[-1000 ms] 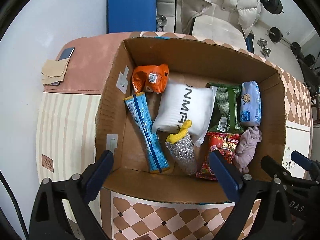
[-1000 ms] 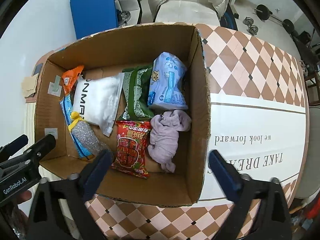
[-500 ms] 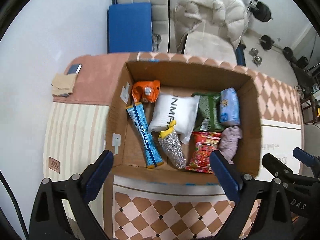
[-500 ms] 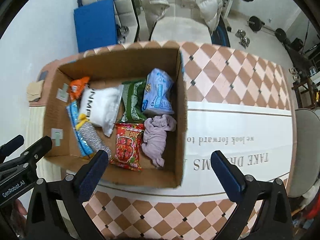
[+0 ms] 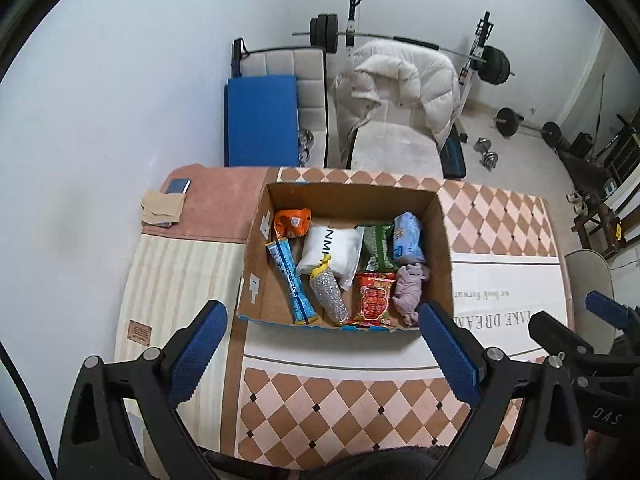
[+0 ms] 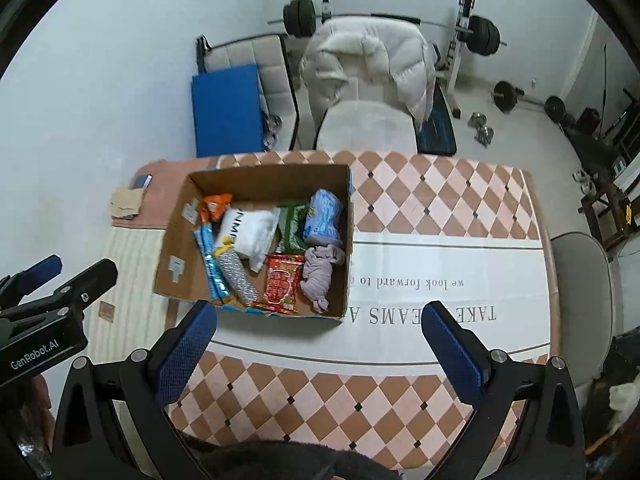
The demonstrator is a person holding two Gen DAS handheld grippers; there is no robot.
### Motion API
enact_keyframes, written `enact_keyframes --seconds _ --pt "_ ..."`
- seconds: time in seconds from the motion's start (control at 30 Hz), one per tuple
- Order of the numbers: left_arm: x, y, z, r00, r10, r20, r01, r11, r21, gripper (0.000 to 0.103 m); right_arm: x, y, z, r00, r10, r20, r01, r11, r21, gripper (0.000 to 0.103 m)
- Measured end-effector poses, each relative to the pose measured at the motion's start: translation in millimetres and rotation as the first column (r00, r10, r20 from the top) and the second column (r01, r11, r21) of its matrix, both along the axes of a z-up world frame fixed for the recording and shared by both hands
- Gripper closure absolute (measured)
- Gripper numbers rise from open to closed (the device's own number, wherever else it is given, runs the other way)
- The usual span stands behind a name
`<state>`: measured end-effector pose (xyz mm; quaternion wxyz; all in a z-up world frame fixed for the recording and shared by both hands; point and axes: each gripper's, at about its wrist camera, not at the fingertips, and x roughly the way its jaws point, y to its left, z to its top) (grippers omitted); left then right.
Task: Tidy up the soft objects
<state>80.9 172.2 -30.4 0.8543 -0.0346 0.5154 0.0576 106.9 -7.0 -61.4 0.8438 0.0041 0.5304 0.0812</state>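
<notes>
On the counter: everything sits on a cloth of brown and peach diamonds with a white band of lettering
Counter (image 5: 500,224): covered by the checked cloth; a pink mat and a striped mat lie at its left side
Cardboard box (image 5: 444,240): open-topped, resting on the cloth toward the far left of the counter, holding all the soft objects
White pillow pack (image 5: 332,250): middle of the box, printed with dark letters
Blue long packet (image 5: 292,280): along the box's left wall, lying lengthwise
Light blue pack (image 5: 408,234): far right corner of the box, beside the green bag (image 5: 376,246)
Red snack bag (image 5: 374,298): near wall of the box, between the silver scrubber (image 5: 330,296) and the lilac cloth (image 5: 410,288)
Orange pouch (image 5: 292,222): far left corner of the box
Left hand-held gripper (image 5: 320,344): above the counter's near edge, blue pads spread wide, nothing between them
Right hand-held gripper (image 6: 320,340): beside the left one, also spread wide with nothing held, near the box's front wall
Phone (image 5: 178,186): on the pink mat, touching a tan folded cloth (image 5: 162,208)
</notes>
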Motion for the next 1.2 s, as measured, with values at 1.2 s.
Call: enact_keyframes --seconds 1.2 --pt "-22 12 12 0.999 0.016 0.036 -0.016 1.0 0.016 0.001 -25 1 31 0.994 -0.005 0.107 0.013 0.997 -0.08 0.0"
